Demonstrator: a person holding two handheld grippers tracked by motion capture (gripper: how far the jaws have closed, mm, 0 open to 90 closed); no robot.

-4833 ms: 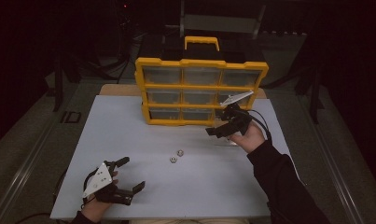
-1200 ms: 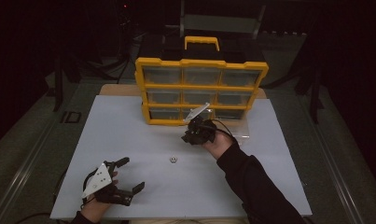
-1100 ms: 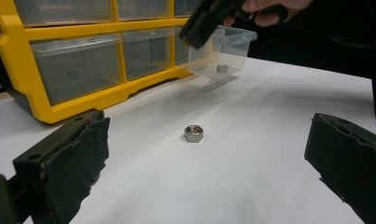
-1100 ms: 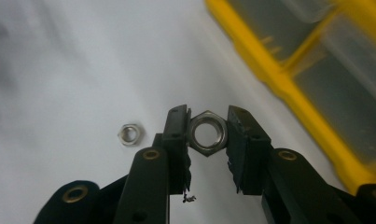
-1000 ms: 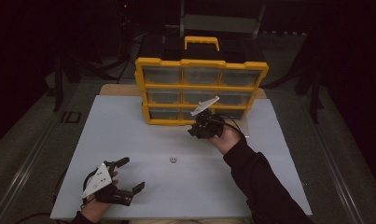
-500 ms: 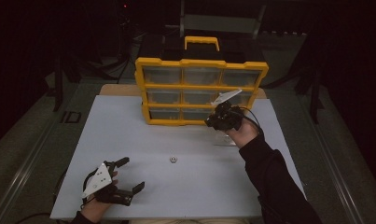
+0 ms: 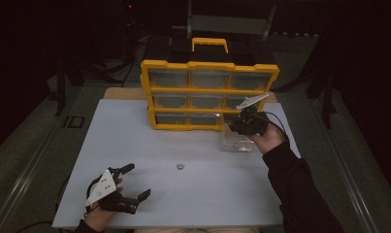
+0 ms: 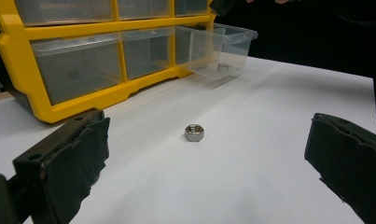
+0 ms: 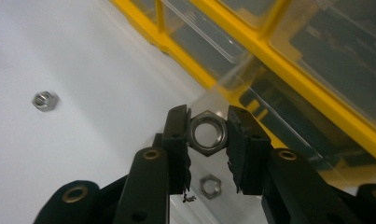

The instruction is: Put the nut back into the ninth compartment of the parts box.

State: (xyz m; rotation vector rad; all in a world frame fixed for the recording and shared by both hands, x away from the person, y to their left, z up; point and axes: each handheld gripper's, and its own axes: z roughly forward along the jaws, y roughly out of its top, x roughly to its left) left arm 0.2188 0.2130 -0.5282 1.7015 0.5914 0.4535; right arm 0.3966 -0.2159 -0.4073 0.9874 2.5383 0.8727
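the table and the dark room around it
a white table top (image 7: 135, 145) lay on a wooden board (image 7: 122, 93) that showed at its far edge; grey floor (image 7: 33, 141) was on both sides, with a small black frame (image 7: 73, 121) at the left and dark stand legs (image 7: 62, 85) behind.

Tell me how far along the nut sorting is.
Done: one nut already lies in the pulled-out clear drawer. In hand: the right tool grips a second nut above that drawer. Left: one loose nut on the table; the left tool sits open.
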